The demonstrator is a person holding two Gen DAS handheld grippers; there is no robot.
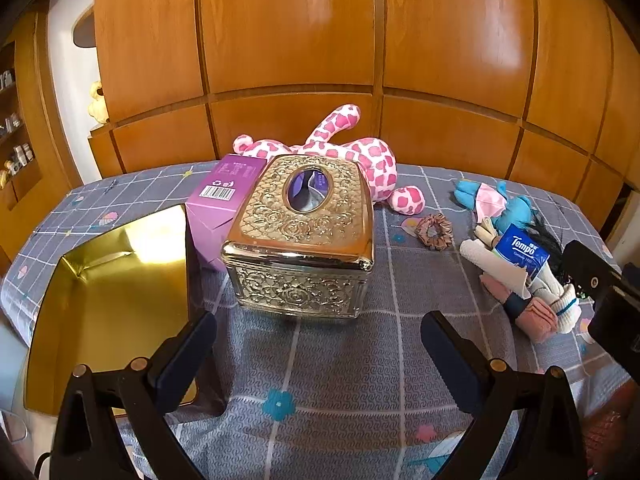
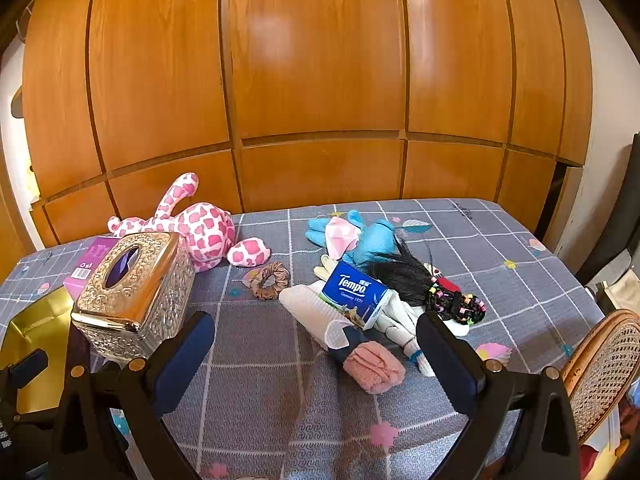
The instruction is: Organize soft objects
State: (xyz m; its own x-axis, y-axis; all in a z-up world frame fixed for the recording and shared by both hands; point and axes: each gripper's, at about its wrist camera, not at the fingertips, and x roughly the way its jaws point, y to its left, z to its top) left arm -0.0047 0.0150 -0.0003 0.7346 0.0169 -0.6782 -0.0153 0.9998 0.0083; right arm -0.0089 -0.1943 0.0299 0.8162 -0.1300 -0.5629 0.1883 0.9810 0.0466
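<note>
On the grey checked cloth, a pink-spotted plush (image 1: 360, 156) (image 2: 200, 228) lies behind the ornate metal tissue box (image 1: 304, 232) (image 2: 136, 292). To the right sit a brown scrunchie (image 1: 434, 232) (image 2: 269, 276), a blue plush (image 2: 368, 236), a blue Tempo tissue pack (image 1: 522, 250) (image 2: 356, 294), white and pink socks (image 2: 374, 366) and a black hairpiece (image 2: 400, 276). My left gripper (image 1: 318, 354) stands open in front of the tissue box, holding nothing. My right gripper (image 2: 316, 356) is open just short of the sock pile, empty.
An empty gold tin (image 1: 112, 296) (image 2: 36, 344) lies at the left, a purple carton (image 1: 228, 196) beside the tissue box. A wooden panelled wardrobe (image 2: 320, 80) backs the table. A wicker chair (image 2: 604, 364) stands at the right edge.
</note>
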